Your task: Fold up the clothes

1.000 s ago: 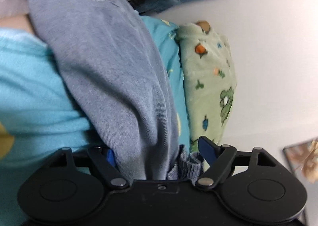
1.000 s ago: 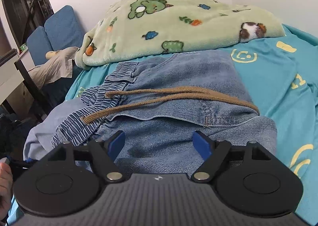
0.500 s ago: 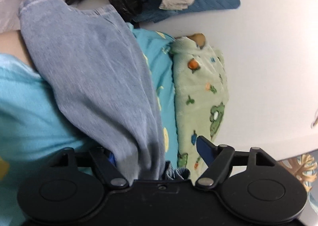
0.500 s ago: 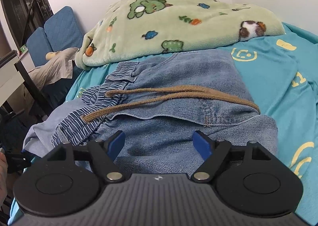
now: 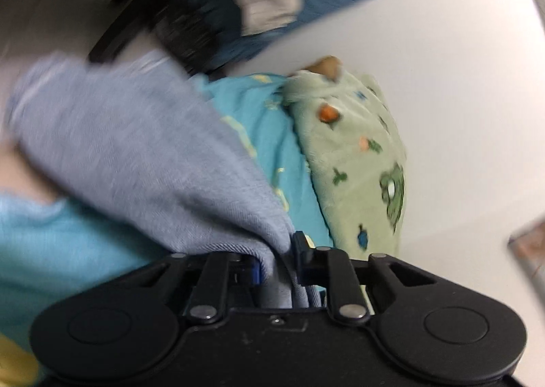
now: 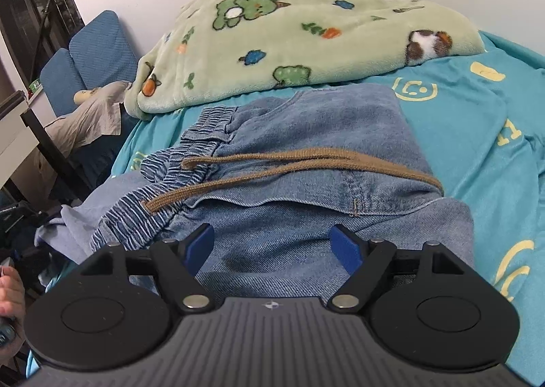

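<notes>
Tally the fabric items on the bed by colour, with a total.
Blue denim: 1, the jeans, pinched at one end by the left tongs.
Green: 1, the printed blanket.
Turquoise: 1, the bedsheet.
Total: 3.

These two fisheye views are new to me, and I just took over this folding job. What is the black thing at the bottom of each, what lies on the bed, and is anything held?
No robot arm here: a person holds a two-finger tool in each hand, and each picture comes from a camera on one tool, looking forward along its fingers. The black shape at the bottom is the tool itself.

In the right wrist view, the right tool stands open over a pair of blue jeans with a brown drawstring, lying on a turquoise sheet. Behind them lies a green blanket with cartoon animals.

The left wrist view is blurred and tilted. The left tool is pinched shut on pale blue denim cloth, probably part of the jeans.
</notes>
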